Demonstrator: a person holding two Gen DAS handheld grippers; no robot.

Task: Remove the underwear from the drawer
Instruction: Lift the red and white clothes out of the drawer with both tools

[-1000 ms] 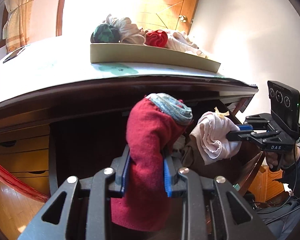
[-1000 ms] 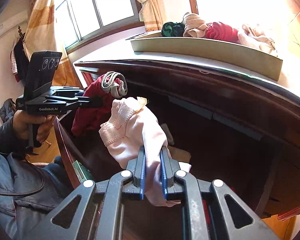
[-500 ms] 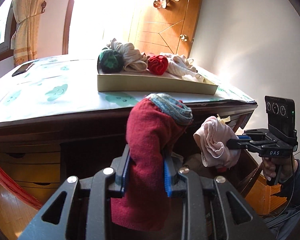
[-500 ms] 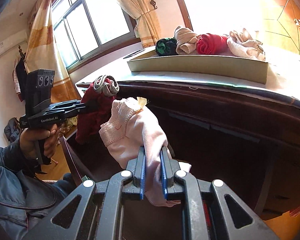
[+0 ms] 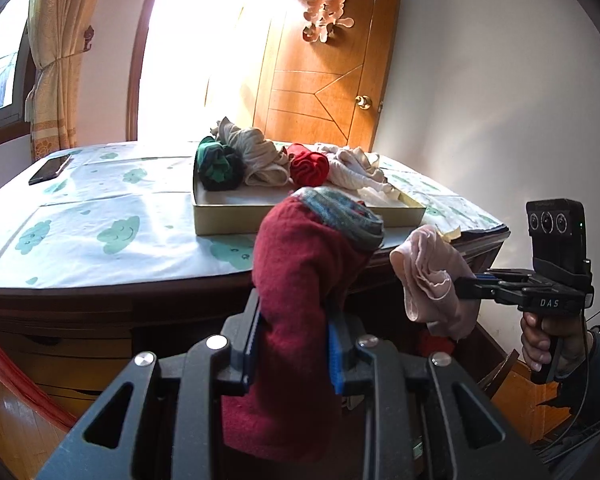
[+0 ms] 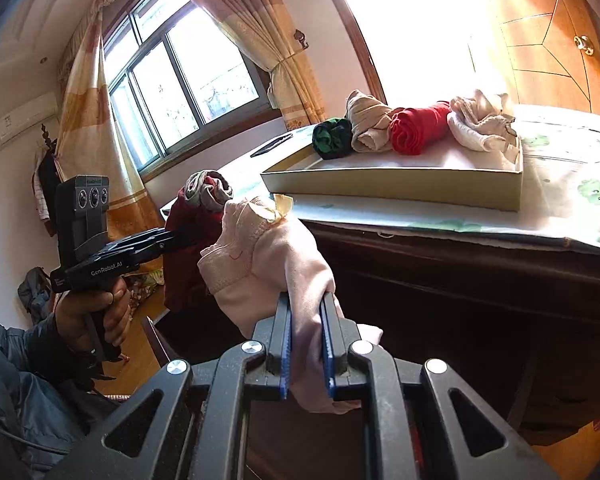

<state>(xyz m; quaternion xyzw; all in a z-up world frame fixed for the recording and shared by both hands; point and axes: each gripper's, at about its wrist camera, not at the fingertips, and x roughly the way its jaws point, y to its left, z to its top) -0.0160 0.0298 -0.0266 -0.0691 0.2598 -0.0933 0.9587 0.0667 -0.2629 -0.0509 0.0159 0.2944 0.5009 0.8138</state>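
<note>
Left hand-held gripper is clamped on a dark red garment with a grey-blue waistband, which stands up out of the blue pads and hangs below them. Right hand-held gripper is clamped on a pale pink garment, its lace-edged band bunched above the pads. Both garments are held in the air in front of the worktop's front edge, near its right corner, the pink one to the right of the red, apart from it. On the worktop, toward the right end, sits a shallow tray carrying four rolled items along its far side: green, beige, red and cream. A phone lies at the far left corner. Each gripper's handle is held by a hand.
</note>
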